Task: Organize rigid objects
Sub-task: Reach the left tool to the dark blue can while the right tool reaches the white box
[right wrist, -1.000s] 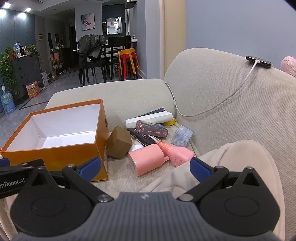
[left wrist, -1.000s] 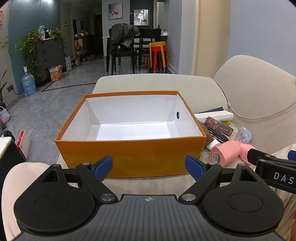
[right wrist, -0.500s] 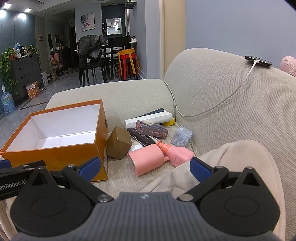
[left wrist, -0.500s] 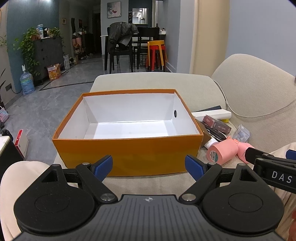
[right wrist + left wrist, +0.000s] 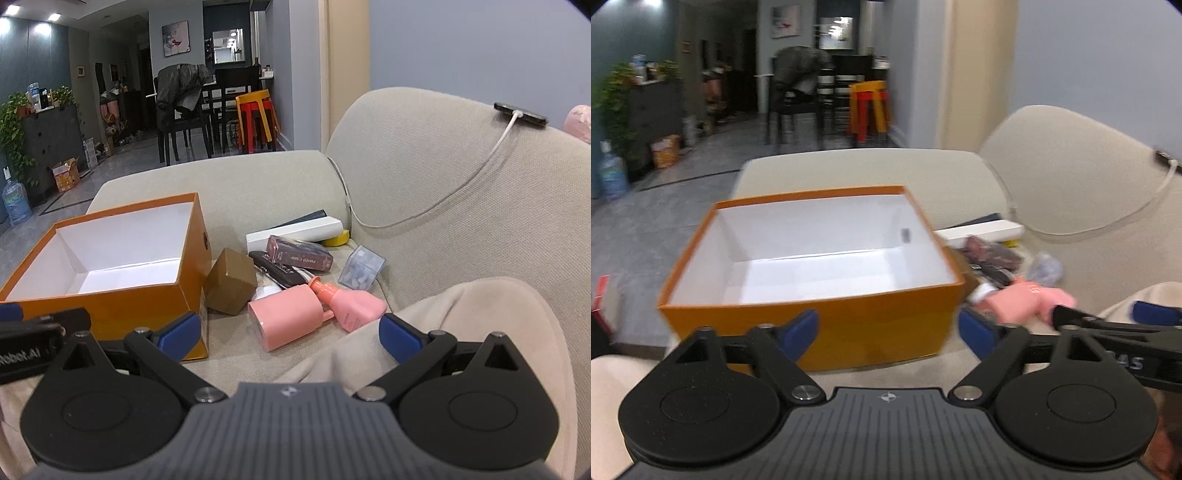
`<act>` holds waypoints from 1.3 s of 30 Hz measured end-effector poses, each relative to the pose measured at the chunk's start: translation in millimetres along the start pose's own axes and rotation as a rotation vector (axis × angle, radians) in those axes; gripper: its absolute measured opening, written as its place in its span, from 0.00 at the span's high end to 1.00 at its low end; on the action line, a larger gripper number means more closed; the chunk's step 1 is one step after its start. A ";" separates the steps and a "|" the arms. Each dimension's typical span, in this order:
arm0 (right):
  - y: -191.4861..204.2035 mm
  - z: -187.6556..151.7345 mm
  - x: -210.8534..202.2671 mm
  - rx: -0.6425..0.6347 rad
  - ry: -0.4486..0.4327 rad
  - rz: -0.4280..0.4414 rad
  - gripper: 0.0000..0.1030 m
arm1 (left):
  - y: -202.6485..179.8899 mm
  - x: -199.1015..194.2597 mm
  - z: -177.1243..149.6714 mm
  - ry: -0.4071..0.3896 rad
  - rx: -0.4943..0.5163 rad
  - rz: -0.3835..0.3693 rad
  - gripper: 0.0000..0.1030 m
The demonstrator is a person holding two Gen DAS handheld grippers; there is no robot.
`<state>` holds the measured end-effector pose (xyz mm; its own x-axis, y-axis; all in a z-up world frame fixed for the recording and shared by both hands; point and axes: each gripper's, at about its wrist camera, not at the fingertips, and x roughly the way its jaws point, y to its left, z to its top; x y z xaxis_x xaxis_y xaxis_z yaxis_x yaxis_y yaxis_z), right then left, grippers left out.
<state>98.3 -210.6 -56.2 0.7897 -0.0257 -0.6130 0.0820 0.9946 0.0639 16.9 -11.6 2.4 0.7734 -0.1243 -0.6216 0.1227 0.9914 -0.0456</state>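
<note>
Beyond left tongs, orange box.

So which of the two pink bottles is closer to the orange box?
The fat pink cylinder, lying on its side just right of the small brown carton. The slimmer pink bottle with the coral cap lies farther from the orange box.

Box: on the sofa seat, left of everything else, open side up.
Small carton: touching the box's right wall.
Two bottles: lying on the seat, right of the small carton, nearest the camera.
Flat case: behind the bottles.
Card pack: lying on the flat case.
Long carton: behind the card pack.
Cube: right of the card pack, by the backrest.
Phone: on top of the backrest, with a cable running down from it.
</note>
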 end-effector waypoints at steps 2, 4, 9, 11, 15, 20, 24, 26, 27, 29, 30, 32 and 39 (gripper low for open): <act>-5.1 4.5 5.9 0.013 0.015 0.012 0.02 | -4.1 8.3 7.8 0.031 0.020 -0.037 0.22; -10.2 10.2 13.1 0.026 0.032 0.028 0.03 | -9.1 16.4 15.9 0.053 0.046 -0.064 0.22; -24.4 29.9 38.9 0.034 0.084 0.062 0.13 | -23.8 39.0 43.4 0.066 0.119 -0.158 0.28; -31.6 39.8 52.9 0.052 0.112 0.077 0.17 | -32.5 50.1 56.2 0.060 0.172 -0.176 0.31; -42.0 61.5 86.2 0.058 0.142 0.063 0.29 | -49.8 83.4 85.6 0.071 0.243 -0.211 0.38; -59.0 93.1 139.9 0.158 0.207 0.069 0.33 | -61.4 134.6 118.2 0.110 0.289 -0.263 0.38; -67.3 116.0 188.6 0.310 0.273 0.097 0.30 | -68.1 182.4 135.1 0.180 0.354 -0.261 0.38; -64.8 124.4 212.7 0.349 0.300 0.101 0.30 | -65.6 206.7 142.6 0.217 0.358 -0.240 0.38; -62.7 127.5 224.4 0.361 0.318 0.093 0.30 | -64.5 219.9 147.0 0.236 0.360 -0.236 0.38; -59.4 130.7 246.2 0.381 0.369 0.065 0.30 | -63.1 242.1 156.4 0.275 0.368 -0.211 0.38; -58.8 131.5 255.7 0.394 0.394 0.052 0.29 | -64.2 250.6 160.1 0.286 0.379 -0.198 0.38; -60.1 131.9 271.3 0.432 0.422 0.043 0.27 | -68.0 264.4 165.4 0.302 0.414 -0.202 0.38; -73.1 123.6 308.6 0.551 0.464 0.078 0.24 | -78.0 306.4 165.5 0.415 0.481 -0.181 0.47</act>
<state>411.1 -303.7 -152.7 0.4760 0.2107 -0.8538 0.4270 0.7934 0.4338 347.3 -133.8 -55.1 0.4224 -0.1655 -0.8912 0.5668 0.8155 0.1172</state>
